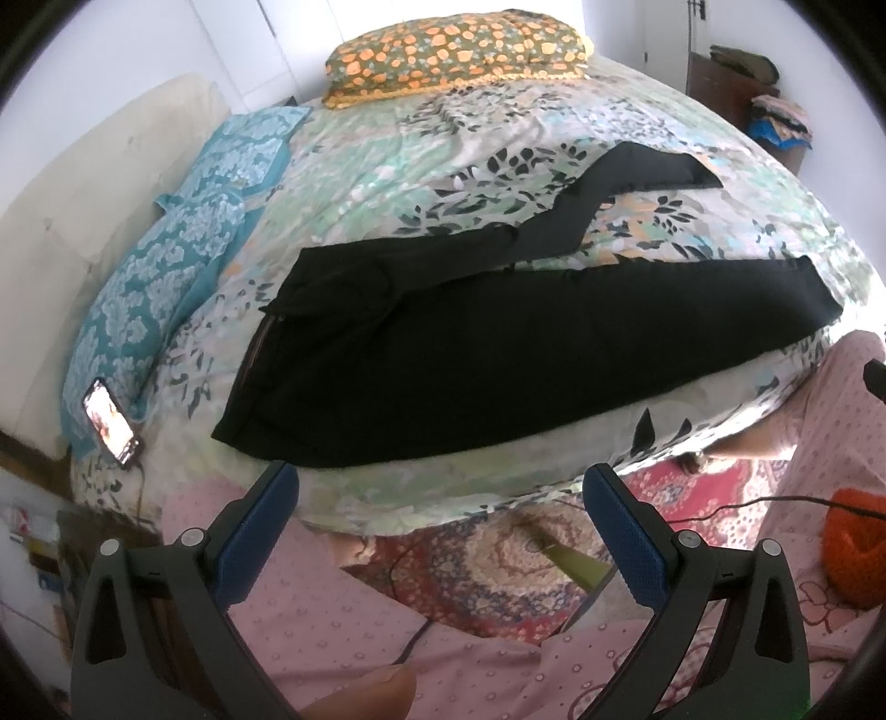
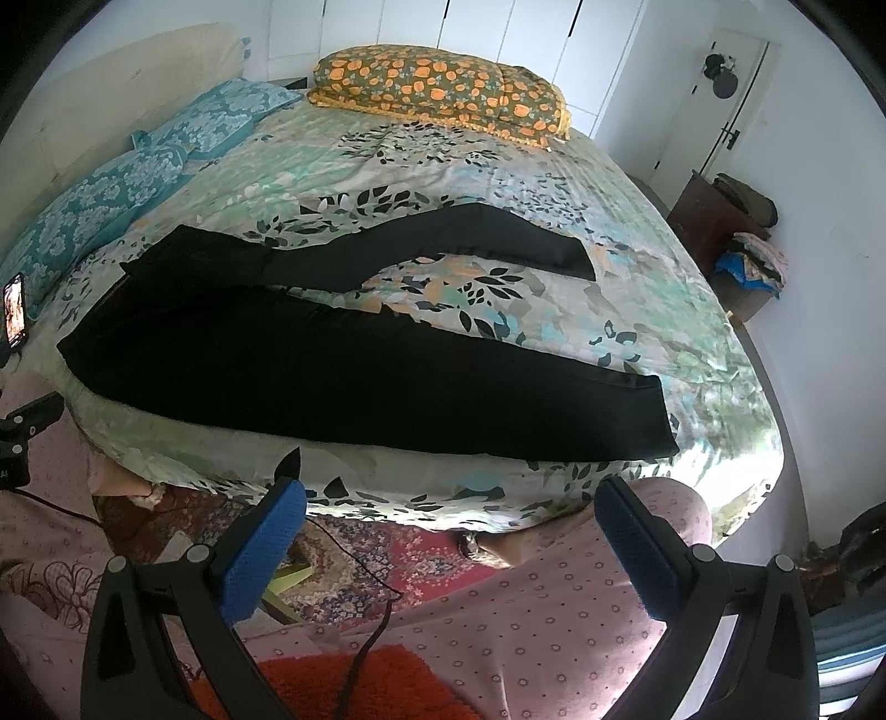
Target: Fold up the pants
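One pair of black pants (image 1: 498, 354) lies spread flat on the near half of the bed (image 1: 387, 166), waistband to the left and its two legs parted and running off to the right, while the left gripper (image 1: 440, 487) and the right gripper (image 2: 451, 498) both hang short of the mattress edge with jaws spread wide and nothing between them. Around the pants are two blue pillows (image 1: 160, 266), one orange-flowered pillow (image 1: 459, 50) at the far side and one lit phone (image 1: 111, 423) propped by the nearer blue pillow. The person's pink-clad knees and a cable (image 2: 365, 637) sit in front of the grippers, and what the phone's screen shows is too small to make out.
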`<act>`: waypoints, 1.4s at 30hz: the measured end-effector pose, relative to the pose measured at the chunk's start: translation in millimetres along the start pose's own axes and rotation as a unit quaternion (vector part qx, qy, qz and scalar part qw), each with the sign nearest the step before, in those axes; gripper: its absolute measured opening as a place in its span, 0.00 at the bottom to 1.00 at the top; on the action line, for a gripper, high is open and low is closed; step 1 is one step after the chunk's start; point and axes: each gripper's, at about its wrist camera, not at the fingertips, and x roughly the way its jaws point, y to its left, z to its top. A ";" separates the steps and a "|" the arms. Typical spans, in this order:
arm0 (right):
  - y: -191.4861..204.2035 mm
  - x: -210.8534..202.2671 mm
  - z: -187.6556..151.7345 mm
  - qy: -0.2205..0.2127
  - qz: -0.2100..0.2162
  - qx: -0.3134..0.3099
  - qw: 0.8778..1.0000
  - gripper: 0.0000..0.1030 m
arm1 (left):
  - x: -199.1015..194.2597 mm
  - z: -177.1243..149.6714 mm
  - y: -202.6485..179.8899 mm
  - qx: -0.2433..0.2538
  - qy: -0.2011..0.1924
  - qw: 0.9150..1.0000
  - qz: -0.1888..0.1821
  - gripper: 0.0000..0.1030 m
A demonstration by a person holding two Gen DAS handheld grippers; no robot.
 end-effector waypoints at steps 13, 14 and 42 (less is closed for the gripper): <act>0.6 6.6 1.6 0.010 0.008 -0.008 1.000 1.00 | 6.5 -0.6 0.1 -0.004 0.014 1.000 -0.002 1.00; 0.8 7.0 1.9 0.011 0.008 -0.009 1.000 1.00 | 6.9 -0.5 -0.4 -0.004 0.015 1.000 -0.001 1.00; 6.2 11.3 8.1 0.016 0.016 -0.019 1.000 1.00 | 10.3 -3.1 11.3 -0.023 0.021 1.000 -0.003 1.00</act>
